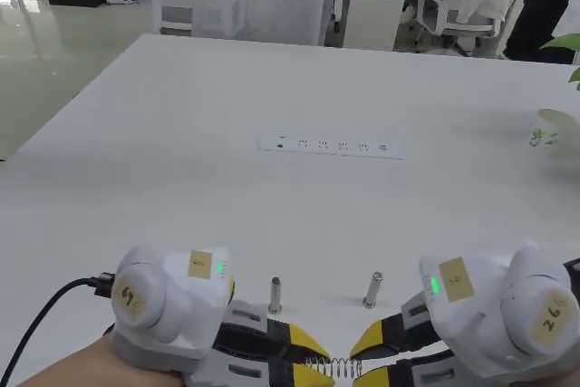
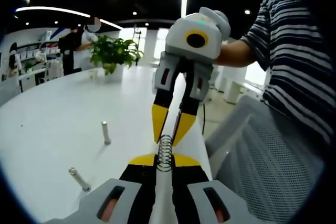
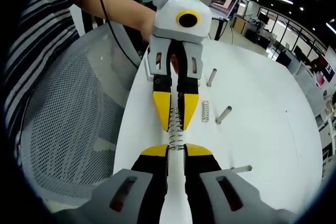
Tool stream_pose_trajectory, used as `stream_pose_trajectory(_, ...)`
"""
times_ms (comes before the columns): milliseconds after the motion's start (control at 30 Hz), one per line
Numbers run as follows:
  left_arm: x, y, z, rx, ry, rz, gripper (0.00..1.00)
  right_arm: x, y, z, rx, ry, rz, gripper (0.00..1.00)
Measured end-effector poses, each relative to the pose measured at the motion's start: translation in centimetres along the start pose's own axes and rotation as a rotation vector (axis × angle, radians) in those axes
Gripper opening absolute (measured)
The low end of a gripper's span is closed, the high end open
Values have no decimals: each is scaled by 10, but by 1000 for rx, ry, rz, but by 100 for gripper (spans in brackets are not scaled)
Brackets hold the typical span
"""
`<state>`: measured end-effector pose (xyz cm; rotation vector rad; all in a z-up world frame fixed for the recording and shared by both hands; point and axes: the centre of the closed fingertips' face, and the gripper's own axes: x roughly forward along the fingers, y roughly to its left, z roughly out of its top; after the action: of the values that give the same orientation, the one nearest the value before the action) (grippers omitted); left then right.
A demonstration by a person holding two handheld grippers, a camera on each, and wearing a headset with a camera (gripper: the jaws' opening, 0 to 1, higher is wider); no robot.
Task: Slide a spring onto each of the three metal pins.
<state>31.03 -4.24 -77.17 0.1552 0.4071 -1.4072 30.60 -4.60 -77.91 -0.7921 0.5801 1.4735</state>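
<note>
Now the left fingers point(image 2: 140, 160) and right fingers point(image 3: 151, 151) are both clenching one spring point(image 3: 177, 127), spanning between them; uneven pulling is risking it popping loose, away from the pins point(image 1: 275, 295) just beyond them.

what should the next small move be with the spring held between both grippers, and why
Probably open the jaws of the left gripper: both it and the right gripper pinch one spring by its ends, so neither end is free to go over the upright pin nearby.
</note>
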Motion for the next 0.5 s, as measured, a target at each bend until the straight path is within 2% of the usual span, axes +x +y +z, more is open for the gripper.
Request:
stream_pose_trajectory(267,-1,1,-2,2,11,3,2,1,0,0,-33,-10,-9,7)
stream_pose_trajectory(500,-2,4,-2,3,2,17,2,-10,-5,12,-72,-66,-47,7)
